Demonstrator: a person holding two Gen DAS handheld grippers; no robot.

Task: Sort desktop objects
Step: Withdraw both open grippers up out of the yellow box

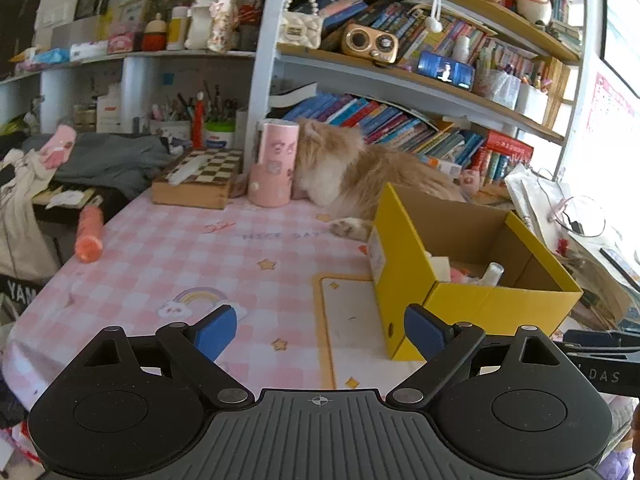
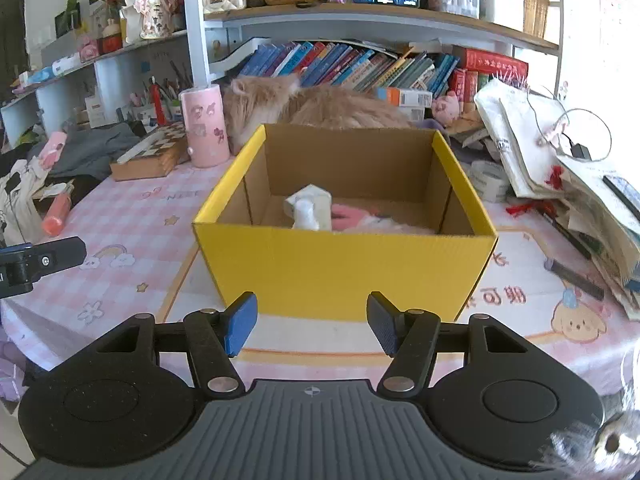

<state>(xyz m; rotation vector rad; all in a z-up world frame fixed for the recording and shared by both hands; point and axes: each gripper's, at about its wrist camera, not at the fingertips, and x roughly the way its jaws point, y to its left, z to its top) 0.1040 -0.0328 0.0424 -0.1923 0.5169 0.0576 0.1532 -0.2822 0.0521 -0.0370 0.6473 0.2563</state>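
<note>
On the pink checked tablecloth [image 2: 132, 216], yellow box [image 2: 344, 264] holds a white bottle [image 2: 306, 216] — left gripper [image 1: 320, 334] and right gripper [image 2: 312, 322] both spread, empty; orange tube [image 1: 90, 234] lies far left.

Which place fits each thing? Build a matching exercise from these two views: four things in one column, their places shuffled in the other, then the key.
Things
1. cat
2. orange tube
3. white bottle
4. speaker

Places
A. on the shelf
B. inside the yellow box
C. behind the box, by the pink tumbler
D. at the table's left edge

Pairs: 1-C, 2-D, 3-B, 4-A
</note>
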